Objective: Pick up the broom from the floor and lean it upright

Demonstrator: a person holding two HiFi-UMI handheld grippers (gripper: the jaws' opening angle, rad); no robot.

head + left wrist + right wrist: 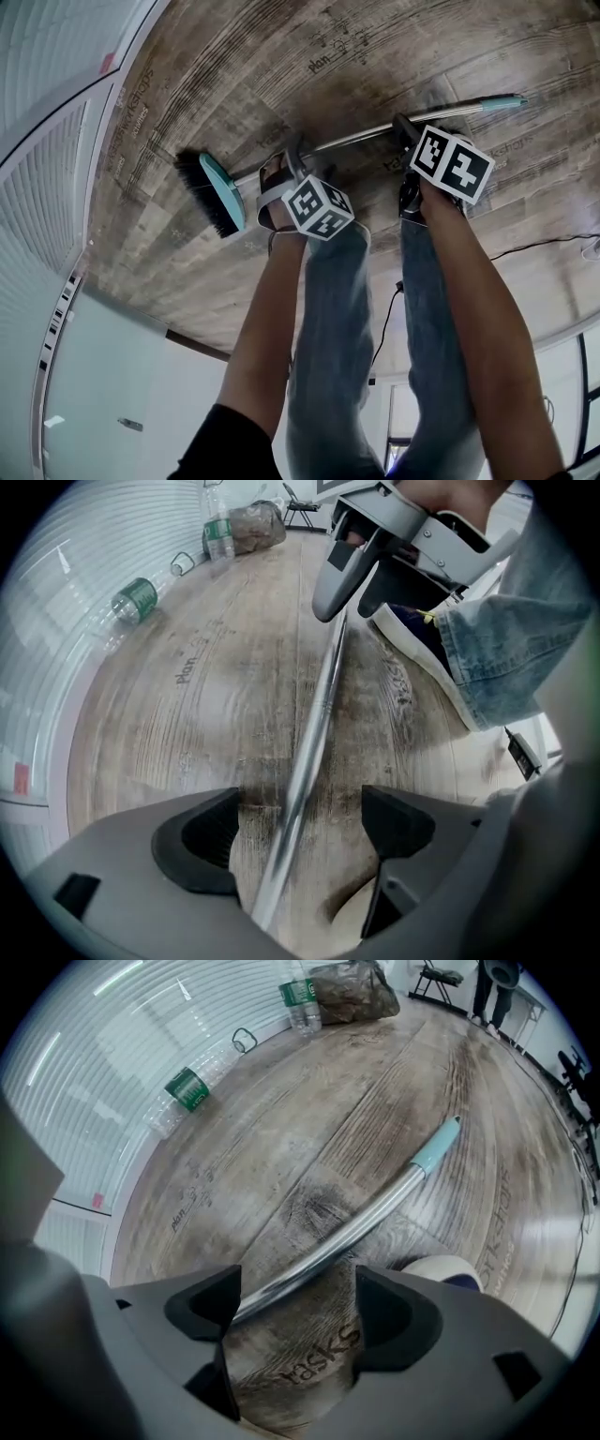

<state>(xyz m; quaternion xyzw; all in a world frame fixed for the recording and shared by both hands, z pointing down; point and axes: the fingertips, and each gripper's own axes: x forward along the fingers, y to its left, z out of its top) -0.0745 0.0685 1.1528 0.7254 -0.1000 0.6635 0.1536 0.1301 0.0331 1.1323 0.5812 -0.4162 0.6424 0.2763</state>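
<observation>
Left gripper (300, 806) jaws wide apart around broom handle (319, 705), right gripper (295, 1283) jaws apart too

Printed on the wooden floor (281, 37), the words "plan" (319, 64), "tasks" (319, 1354) upside down, and "workshops" (139, 103)

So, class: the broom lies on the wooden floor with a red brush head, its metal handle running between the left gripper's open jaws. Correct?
No: the brush head is teal, not red, as the head view shows. The rest stands.
</observation>
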